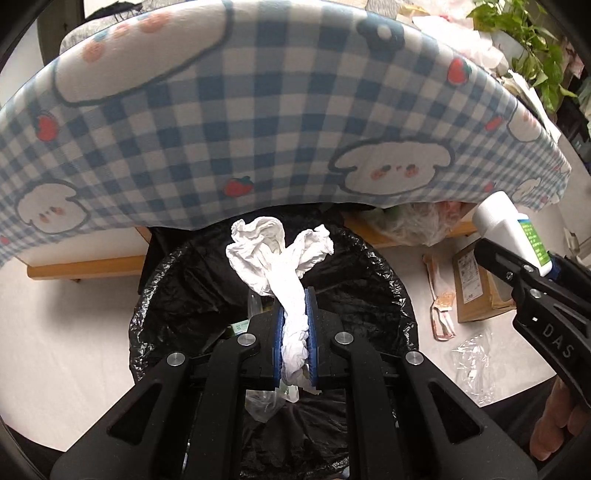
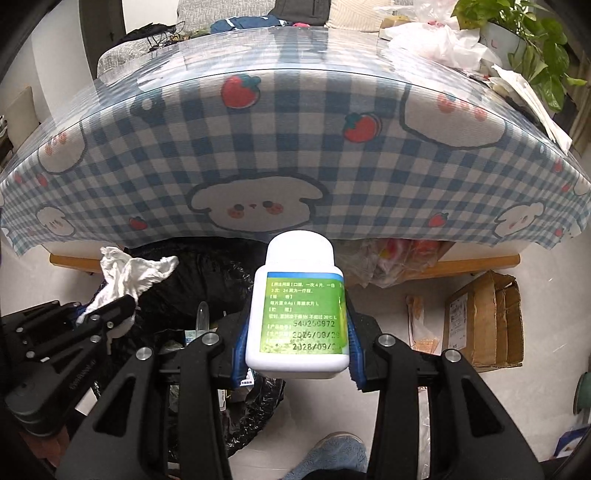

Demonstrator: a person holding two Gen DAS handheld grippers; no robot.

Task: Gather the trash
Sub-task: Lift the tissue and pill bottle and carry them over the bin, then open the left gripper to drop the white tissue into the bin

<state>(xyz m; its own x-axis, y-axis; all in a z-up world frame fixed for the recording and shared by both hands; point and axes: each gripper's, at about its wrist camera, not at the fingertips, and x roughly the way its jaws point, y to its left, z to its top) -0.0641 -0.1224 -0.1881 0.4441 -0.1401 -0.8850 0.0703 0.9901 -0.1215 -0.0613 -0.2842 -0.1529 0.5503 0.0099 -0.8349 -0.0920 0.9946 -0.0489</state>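
Note:
My left gripper [image 1: 294,314] is shut on a crumpled white tissue [image 1: 280,254] and holds it above a bin lined with a black bag [image 1: 369,273]. The tissue also shows in the right wrist view [image 2: 129,273], as does the bin [image 2: 207,273]. My right gripper [image 2: 297,332] is shut on a white pill bottle [image 2: 299,314] with a green label, held to the right of the bin. In the left wrist view the bottle [image 1: 506,225] and right gripper show at the right edge. Some trash lies inside the bin.
A table with a blue checked cloth [image 1: 258,110] hangs over the bin's far side. A cardboard box [image 2: 484,321], a torn wrapper [image 1: 441,306] and a clear plastic bag [image 1: 476,365] lie on the white floor at right. A potted plant [image 2: 517,33] stands on the table.

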